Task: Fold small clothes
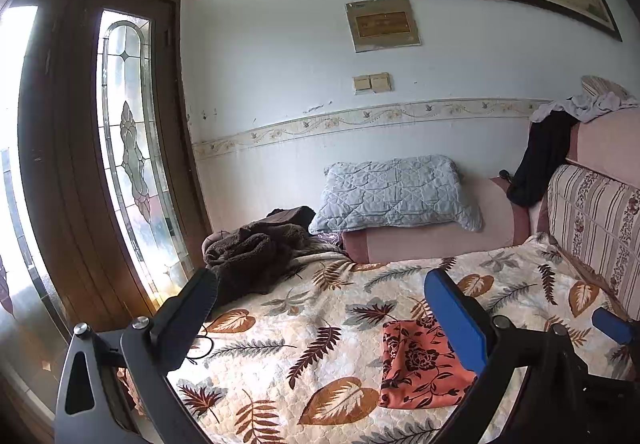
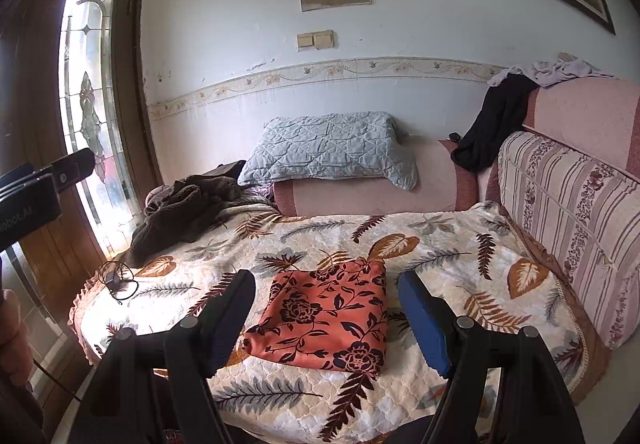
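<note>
Already the orange cloth (image 2: 326, 318) lay folded into a neat rectangle on the quilt (image 2: 460, 268), near the sofa's front edge and roughly midway along it. Both grippers hung above the seat with nothing in them: the right gripper (image 2: 326, 314) had its jaws wide apart, framing the cloth from the near side without touching it, and the left gripper (image 1: 320, 320) was likewise spread open, off toward the cloth's left. From the left wrist view the cloth (image 1: 420, 362) sat partly behind the blue finger (image 1: 456, 320). Judging by its squared shape, this piece looked finished, or one fold short at most. The main risk from here was undoing that work: a finger dragged across the top layer, or a pinch that caught only one ply, would likely peel the fold open, since the fabric looked thin and slippery. Its print was busy over an equally busy quilt, so an edge could be misjudged and the quilt snagged along with it. A dark cable (image 2: 120, 282) lay coiled near the front-left corner and could catch the left gripper if it swept low that way. The brown heap (image 2: 180, 208) at the back-left, beside the pillow (image 2: 324, 152), was well apart from all this.
</note>
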The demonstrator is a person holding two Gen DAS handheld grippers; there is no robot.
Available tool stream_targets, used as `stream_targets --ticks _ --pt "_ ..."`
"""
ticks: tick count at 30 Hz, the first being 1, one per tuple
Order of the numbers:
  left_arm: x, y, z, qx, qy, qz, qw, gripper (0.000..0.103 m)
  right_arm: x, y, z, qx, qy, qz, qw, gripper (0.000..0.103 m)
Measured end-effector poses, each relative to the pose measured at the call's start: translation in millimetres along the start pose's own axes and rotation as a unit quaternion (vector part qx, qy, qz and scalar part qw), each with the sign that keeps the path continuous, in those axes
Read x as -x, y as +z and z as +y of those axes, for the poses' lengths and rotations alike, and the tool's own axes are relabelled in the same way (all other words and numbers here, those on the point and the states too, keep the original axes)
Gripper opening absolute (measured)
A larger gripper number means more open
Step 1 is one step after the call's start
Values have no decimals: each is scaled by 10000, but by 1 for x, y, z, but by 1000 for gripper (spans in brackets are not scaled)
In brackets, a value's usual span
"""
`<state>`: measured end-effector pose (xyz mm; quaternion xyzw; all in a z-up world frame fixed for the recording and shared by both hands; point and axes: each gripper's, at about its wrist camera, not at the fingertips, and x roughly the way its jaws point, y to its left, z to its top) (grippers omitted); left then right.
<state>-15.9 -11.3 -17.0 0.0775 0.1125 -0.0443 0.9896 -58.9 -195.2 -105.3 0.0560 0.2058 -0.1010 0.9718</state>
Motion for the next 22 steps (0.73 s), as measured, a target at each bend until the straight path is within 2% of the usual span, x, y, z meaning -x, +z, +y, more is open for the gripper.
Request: stream_targets --ticks 14,22 --pt "-15 -5 4 24 -129 122 9998 103 -21 -4 8 83 -43 200 9998 77" --pt "-38 -7 2 97 -296 168 9994 103 -42 2 6 117 -105 291 9995 77"
